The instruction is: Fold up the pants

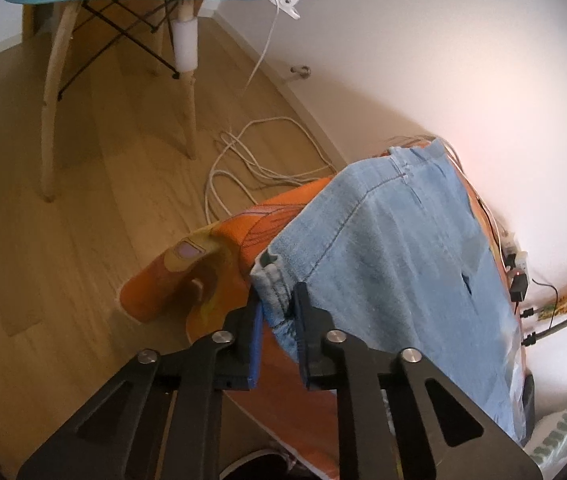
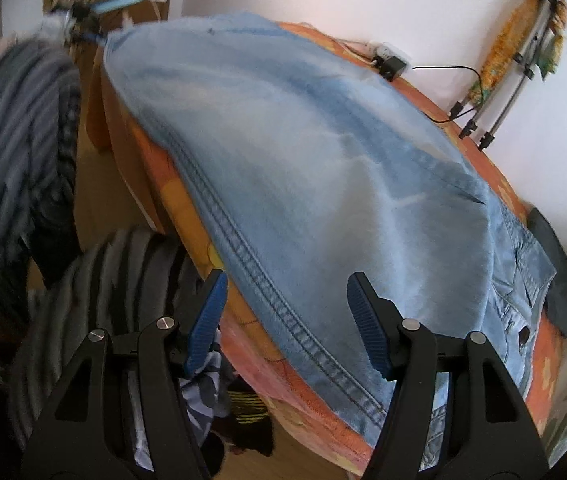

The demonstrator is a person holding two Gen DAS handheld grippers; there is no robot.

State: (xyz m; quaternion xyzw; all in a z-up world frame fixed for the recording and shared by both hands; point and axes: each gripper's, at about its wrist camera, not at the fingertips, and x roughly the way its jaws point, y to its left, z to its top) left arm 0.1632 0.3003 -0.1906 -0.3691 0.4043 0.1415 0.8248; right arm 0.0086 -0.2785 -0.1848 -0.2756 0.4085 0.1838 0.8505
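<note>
Here the pants (image 1: 395, 264), pale blue denim, lie spread over an orange patterned cover (image 1: 283, 384) on what looks like a bed, and they take up most of it in both views. In the left wrist view the left tool (image 1: 277, 312) is clamped on the hem of a pant leg at the corner of the bed, the bunched cuff pinched between its blue pads. A side seam runs up the leg away from that grip. Beyond the corner is a wooden floor with a loose white cable (image 1: 251, 160) and a chair (image 1: 119, 40) with a blue seat. In the right wrist view the right tool (image 2: 287, 320) hovers with its fingers wide apart over the near edge of the pants, the stitched seam running between them; the pads are not pressing on the cloth. The waist end with its pocket (image 2: 523, 276) lies to the right. A striped sleeve (image 2: 11, 152) fills the left side, blurred.
</note>
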